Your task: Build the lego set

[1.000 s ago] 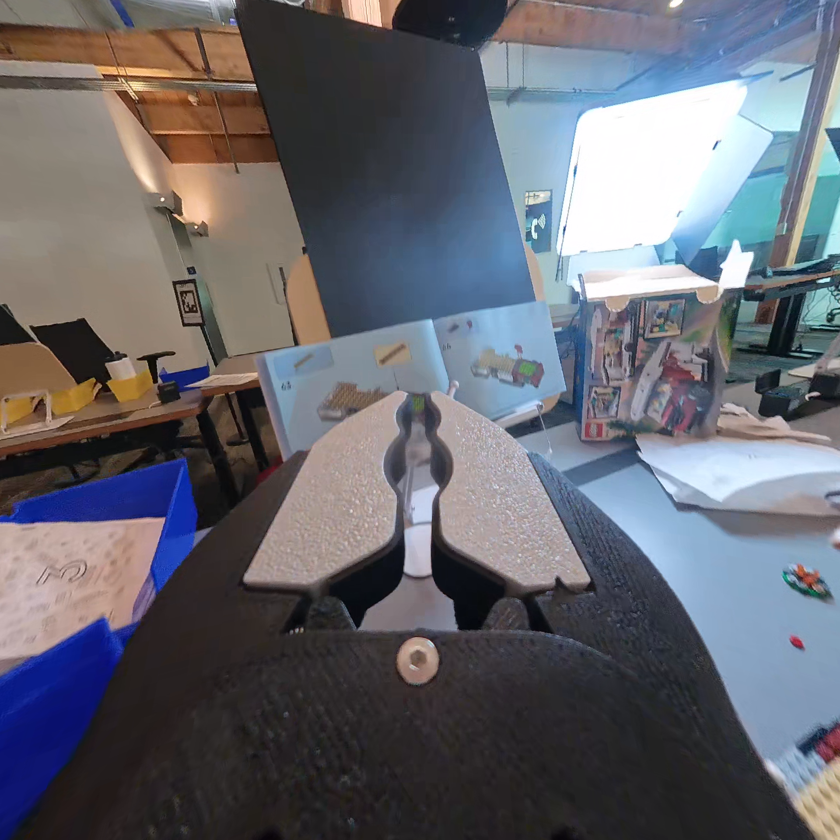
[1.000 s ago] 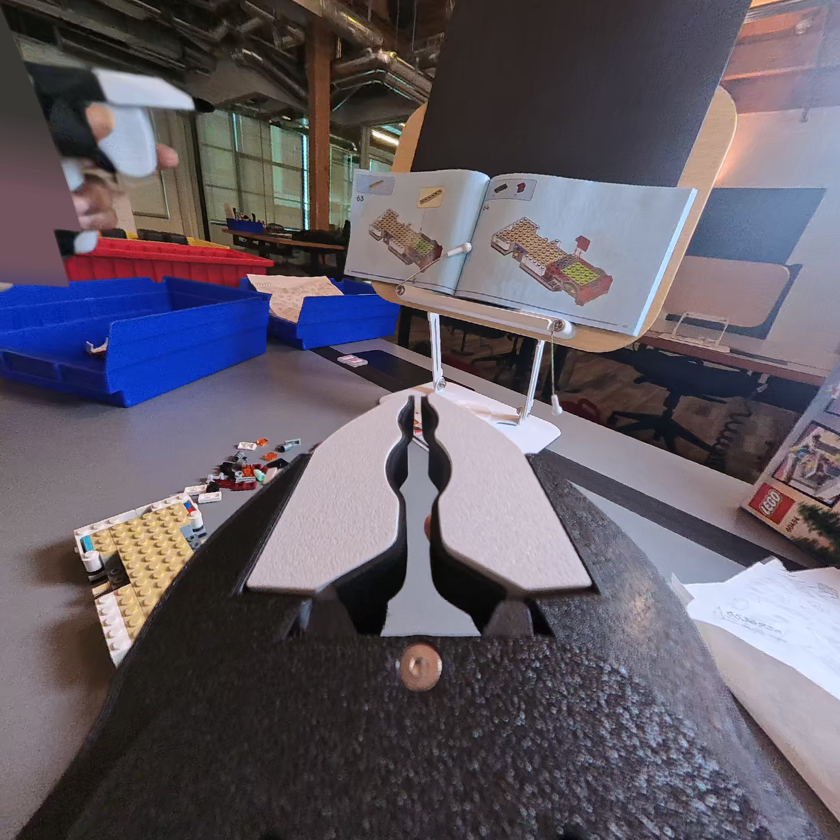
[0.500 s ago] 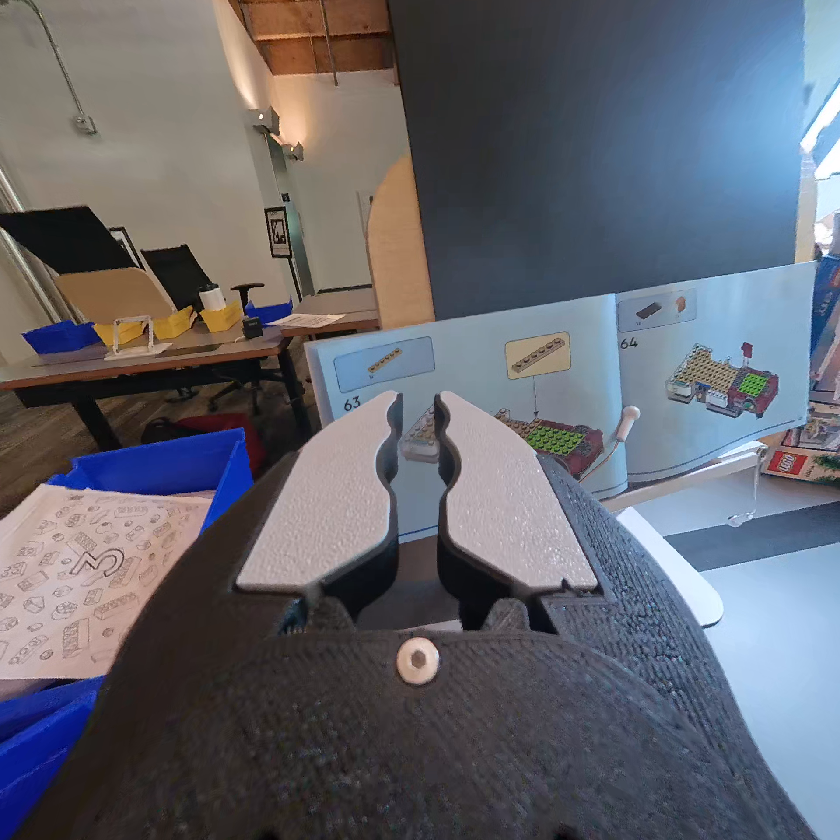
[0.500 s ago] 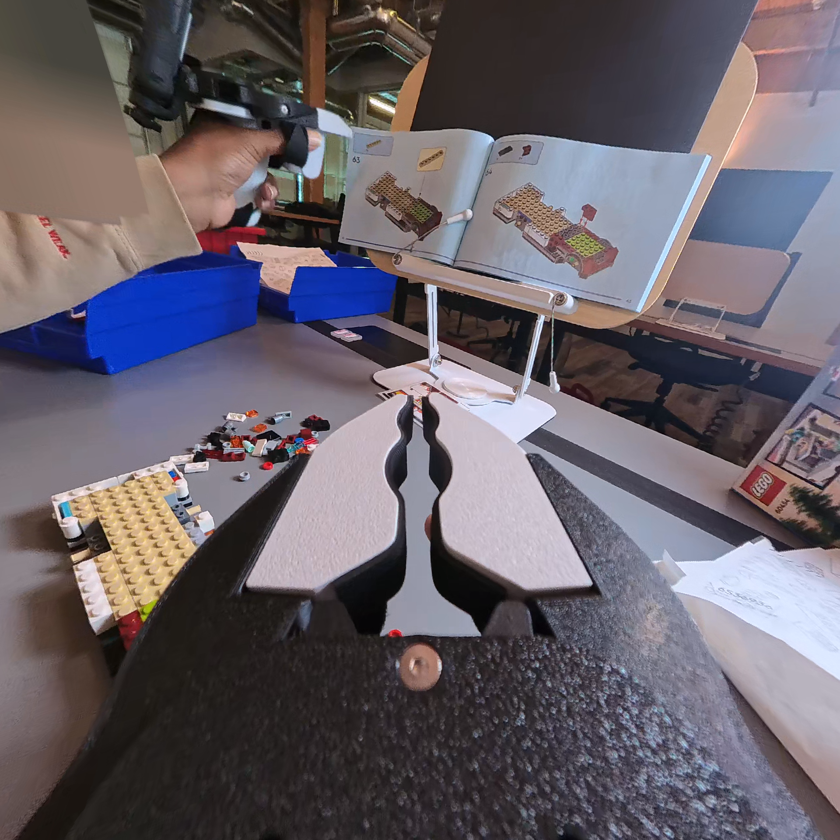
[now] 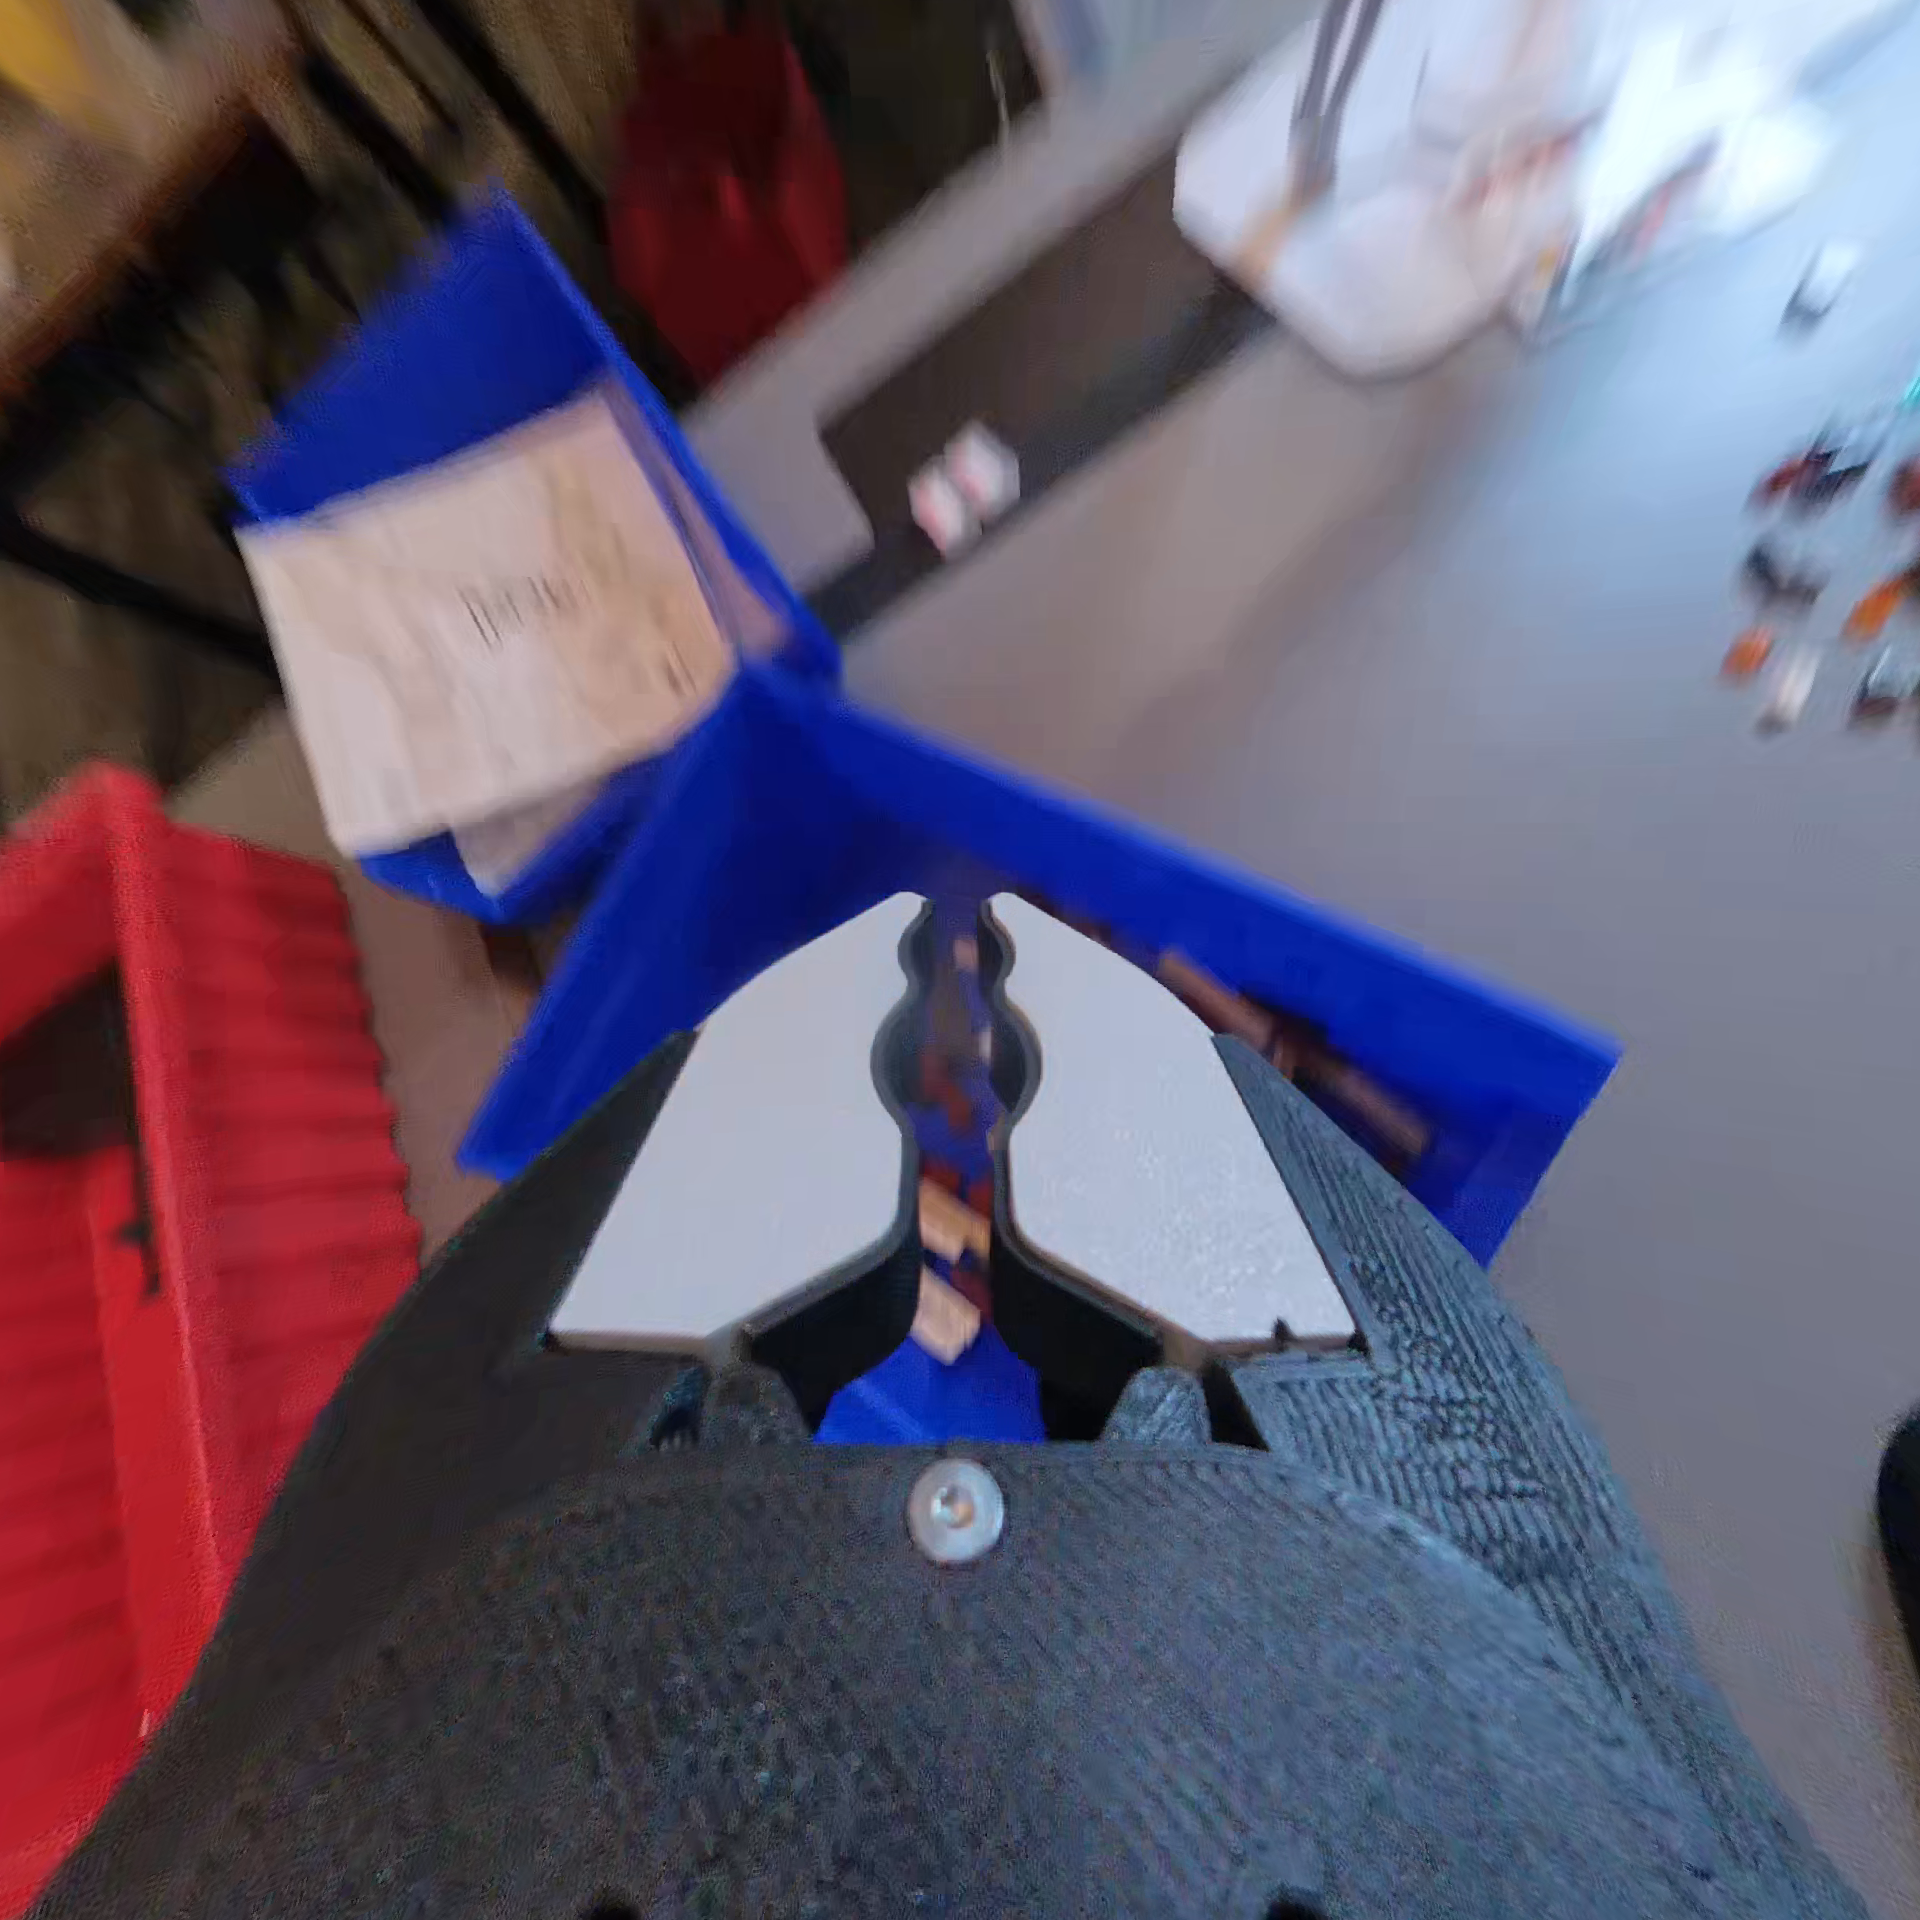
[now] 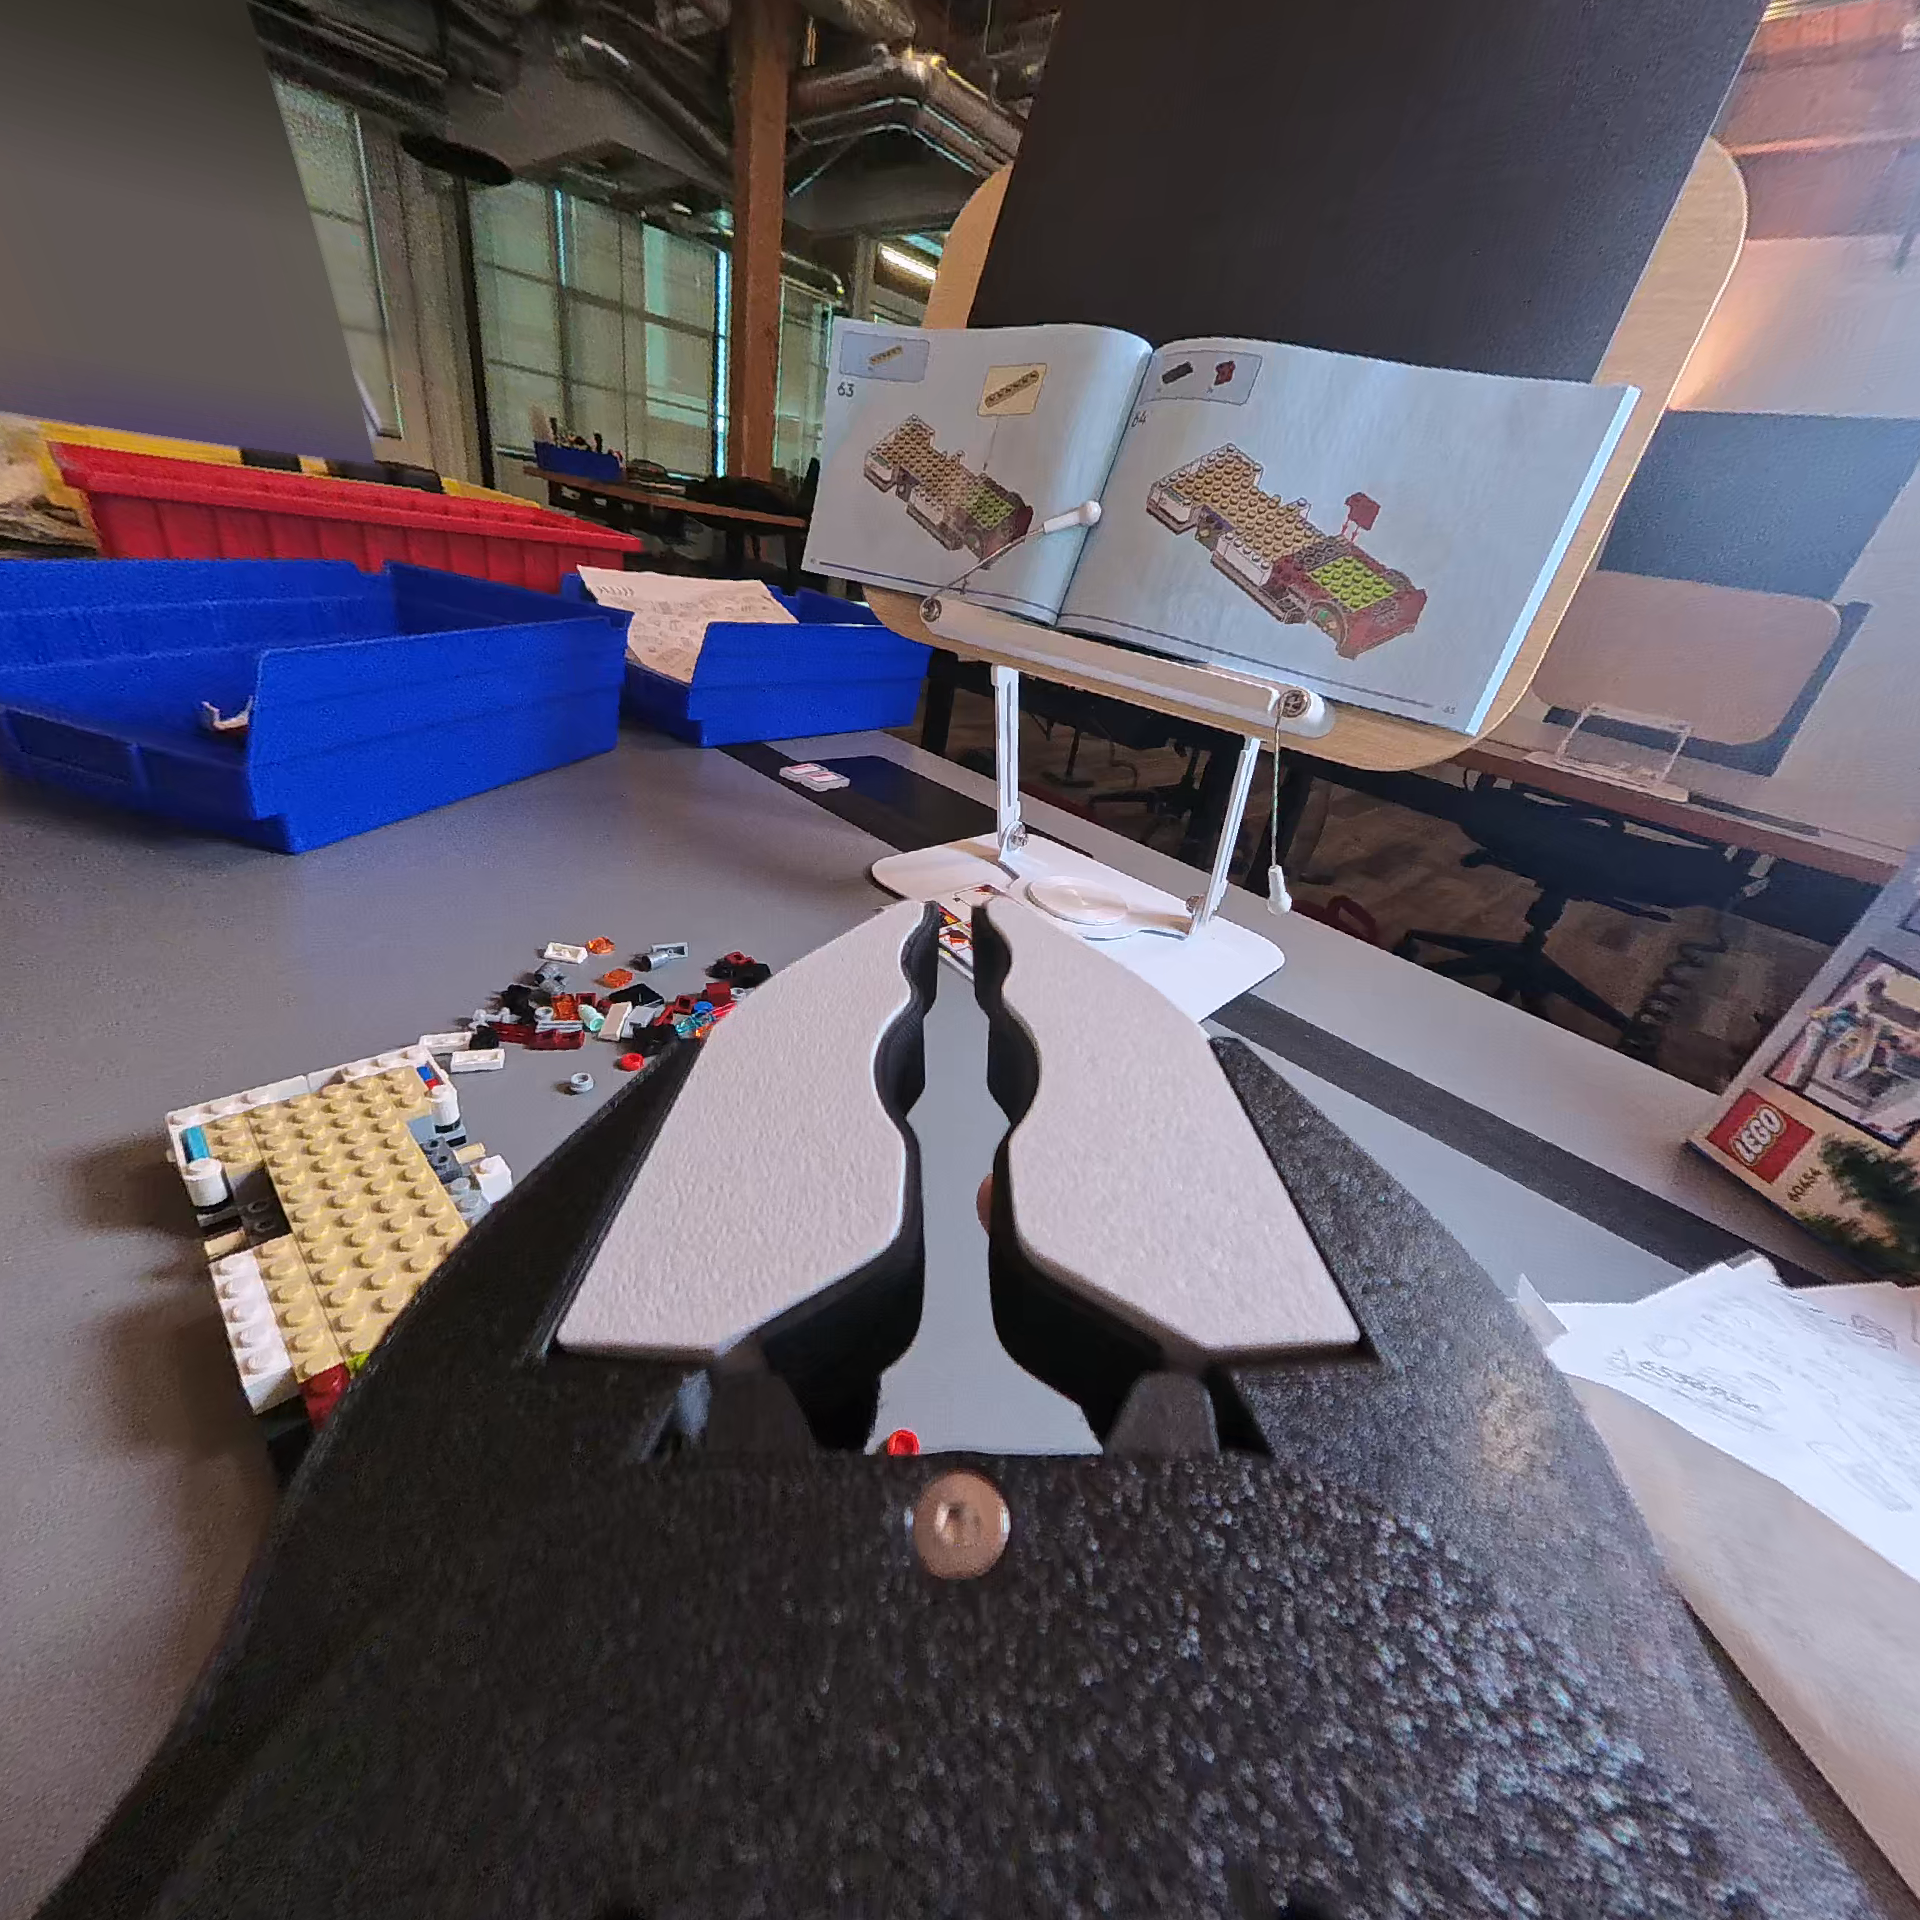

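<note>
Though its view blurs, left tongs (image 5: 956,914) hang slightly parted over blue bin (image 5: 1143,883); right tongs (image 6: 956,920) parted, empty, near loose bricks (image 6: 613,1003), which are probably light, stiff and slippery.

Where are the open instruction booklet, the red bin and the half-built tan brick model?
open instruction booklet (image 6: 1351,488): right wrist view, on its right-hand page.
red bin (image 6: 312,520): right wrist view, on its front wall.
half-built tan brick model (image 6: 343,1184): right wrist view, on its studded top.

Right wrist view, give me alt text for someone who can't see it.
The right tongs hover slightly parted and empty above a grey table, pointing at an open instruction booklet on a white stand. Left lie loose small bricks, a tan brick build and blue bins.
</note>
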A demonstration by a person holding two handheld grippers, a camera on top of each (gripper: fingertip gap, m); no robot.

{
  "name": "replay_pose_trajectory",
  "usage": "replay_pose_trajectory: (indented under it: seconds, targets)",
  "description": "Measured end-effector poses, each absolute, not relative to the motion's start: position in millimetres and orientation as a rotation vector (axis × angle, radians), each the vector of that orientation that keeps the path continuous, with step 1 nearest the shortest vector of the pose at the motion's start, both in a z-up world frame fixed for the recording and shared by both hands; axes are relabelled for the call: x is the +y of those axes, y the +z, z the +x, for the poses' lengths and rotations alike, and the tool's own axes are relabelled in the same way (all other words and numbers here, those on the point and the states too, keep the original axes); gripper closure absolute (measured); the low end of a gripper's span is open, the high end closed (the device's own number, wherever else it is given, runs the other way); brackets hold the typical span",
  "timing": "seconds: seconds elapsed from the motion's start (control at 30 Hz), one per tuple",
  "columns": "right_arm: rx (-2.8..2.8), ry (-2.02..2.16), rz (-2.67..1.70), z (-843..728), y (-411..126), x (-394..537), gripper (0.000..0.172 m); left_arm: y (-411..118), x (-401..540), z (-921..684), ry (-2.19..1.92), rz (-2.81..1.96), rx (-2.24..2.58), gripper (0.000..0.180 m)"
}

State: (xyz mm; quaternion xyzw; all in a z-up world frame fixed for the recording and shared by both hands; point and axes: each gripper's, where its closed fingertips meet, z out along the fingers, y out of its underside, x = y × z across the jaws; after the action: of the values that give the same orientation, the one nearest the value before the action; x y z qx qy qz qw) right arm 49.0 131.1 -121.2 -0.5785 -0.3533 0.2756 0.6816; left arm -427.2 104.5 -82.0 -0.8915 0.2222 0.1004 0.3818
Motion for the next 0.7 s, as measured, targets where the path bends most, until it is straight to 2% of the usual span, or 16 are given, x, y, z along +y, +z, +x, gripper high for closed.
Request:
replay_pose_trajectory:
  seconds: [0.13, 0.23, 0.33, 0.53, 0.7]
  targets:
    - [-0.819, 0.614, -1.312, 43.5, -128.2, 131.1, 0.166, -181.7, 60.1, -477.2, 0.263, -2.736, 0.734, 0.161]
    - [-0.839, 0.615, -1.323, 39.6, -132.0, 129.8, 0.166, -218.7, 52.6, -496.5, 0.256, -2.920, 0.689, 0.160]
    - [-0.850, 0.610, -1.324, 39.0, -132.8, 128.4, 0.167, -239.8, 53.0, -507.9, 0.144, -3.072, 0.416, 0.156]
    - [-0.851, 0.621, -1.337, 41.4, -134.3, 130.0, 0.167, -256.9, 54.5, -521.9, 0.082, -3.161, 0.219, 0.155]
    - [-0.852, 0.639, -1.349, 41.8, -135.9, 130.7, 0.167, -260.1, 52.3, -518.2, 0.030, -3.186, 0.185, 0.166]
